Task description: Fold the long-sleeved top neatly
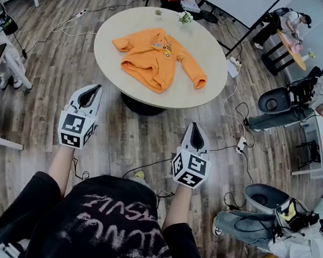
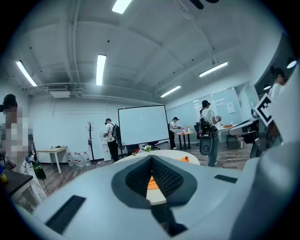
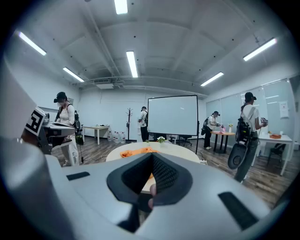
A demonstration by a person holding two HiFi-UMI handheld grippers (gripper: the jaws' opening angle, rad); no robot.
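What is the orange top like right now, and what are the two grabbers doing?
Top: rumpled, not folded, lying on the table.
Left gripper: shut, empty, short of the table.
Right gripper: shut, empty, short of the table.

Lying on the round table (image 1: 108, 59): the long-sleeved top (image 1: 156, 57), near its middle; at the table's far edge, a small plant (image 1: 185, 18). Short of the table's near edge, left gripper (image 1: 91, 94) leftward, right gripper (image 1: 196, 137) rightward.

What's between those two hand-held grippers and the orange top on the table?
Head view: wooden floor, then the round table's bare near edge, before the orange top.
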